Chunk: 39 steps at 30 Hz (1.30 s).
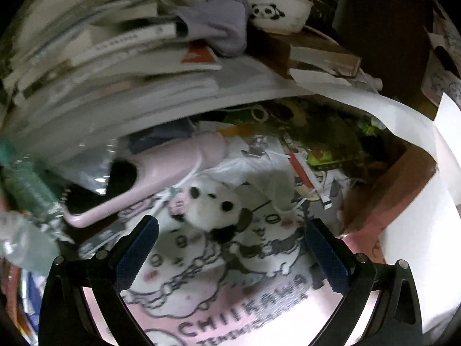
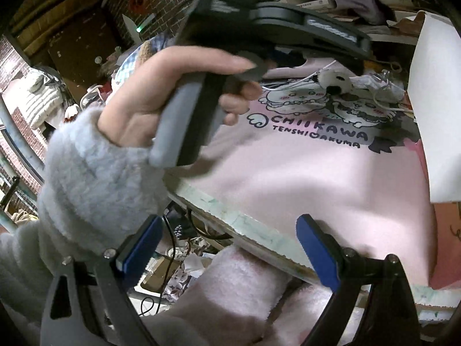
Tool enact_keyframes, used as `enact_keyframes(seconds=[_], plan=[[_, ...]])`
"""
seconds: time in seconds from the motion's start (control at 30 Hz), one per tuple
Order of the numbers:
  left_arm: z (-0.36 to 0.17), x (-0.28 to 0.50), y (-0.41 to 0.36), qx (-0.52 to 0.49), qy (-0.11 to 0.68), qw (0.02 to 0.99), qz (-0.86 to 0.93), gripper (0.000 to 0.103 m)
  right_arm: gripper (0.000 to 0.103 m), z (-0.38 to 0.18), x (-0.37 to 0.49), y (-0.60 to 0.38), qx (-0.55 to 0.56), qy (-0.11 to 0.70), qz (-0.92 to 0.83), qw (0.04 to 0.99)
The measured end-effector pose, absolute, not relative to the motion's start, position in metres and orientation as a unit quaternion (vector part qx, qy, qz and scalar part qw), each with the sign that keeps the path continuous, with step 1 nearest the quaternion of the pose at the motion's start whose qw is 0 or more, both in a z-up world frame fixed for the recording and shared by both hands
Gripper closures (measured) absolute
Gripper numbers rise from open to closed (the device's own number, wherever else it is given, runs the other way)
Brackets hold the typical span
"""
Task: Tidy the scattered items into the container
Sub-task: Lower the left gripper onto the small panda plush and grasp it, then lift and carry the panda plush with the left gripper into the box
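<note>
Left wrist view: the left gripper hovers, jaws spread wide, lined up on the panda toy lying on the pink mat, probably to straddle it for a pinch. A cardboard box, likely the container, sits just right. The right gripper, jaws spread and empty, waits off the worktop edge.
</note>
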<state>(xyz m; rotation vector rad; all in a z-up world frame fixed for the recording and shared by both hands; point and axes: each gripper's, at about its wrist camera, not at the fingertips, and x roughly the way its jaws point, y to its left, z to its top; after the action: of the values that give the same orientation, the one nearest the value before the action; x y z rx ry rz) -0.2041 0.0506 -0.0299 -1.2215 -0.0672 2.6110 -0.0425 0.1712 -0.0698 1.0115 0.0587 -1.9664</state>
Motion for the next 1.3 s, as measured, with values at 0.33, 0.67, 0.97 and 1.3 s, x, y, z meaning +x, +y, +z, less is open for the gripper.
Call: enact_keyframes(seconds=[0.33,0.67,0.97,1.3], plan=[[-0.047,-0.224,0.062,-0.447,-0.026,0.119,0.886,0.002,0.01,-0.069,-0.043,0.173,0.408,0.013,-0.792,0.453],[-0.059,-0.236,0.057,-0.461,-0.01,0.085,0.883,0.046,0.01,-0.07,-0.044,0.174,0.408,0.011,-0.791,0.456],[-0.057,-0.23,0.058,-0.449,0.01,0.09,0.889,0.075,0.01,-0.07,-0.044,0.174,0.409,0.009,-0.79,0.456],[-0.043,-0.209,0.054,-0.43,0.009,0.106,0.897,0.075,0.01,-0.067,-0.044,0.175,0.408,0.007,-0.791,0.455]])
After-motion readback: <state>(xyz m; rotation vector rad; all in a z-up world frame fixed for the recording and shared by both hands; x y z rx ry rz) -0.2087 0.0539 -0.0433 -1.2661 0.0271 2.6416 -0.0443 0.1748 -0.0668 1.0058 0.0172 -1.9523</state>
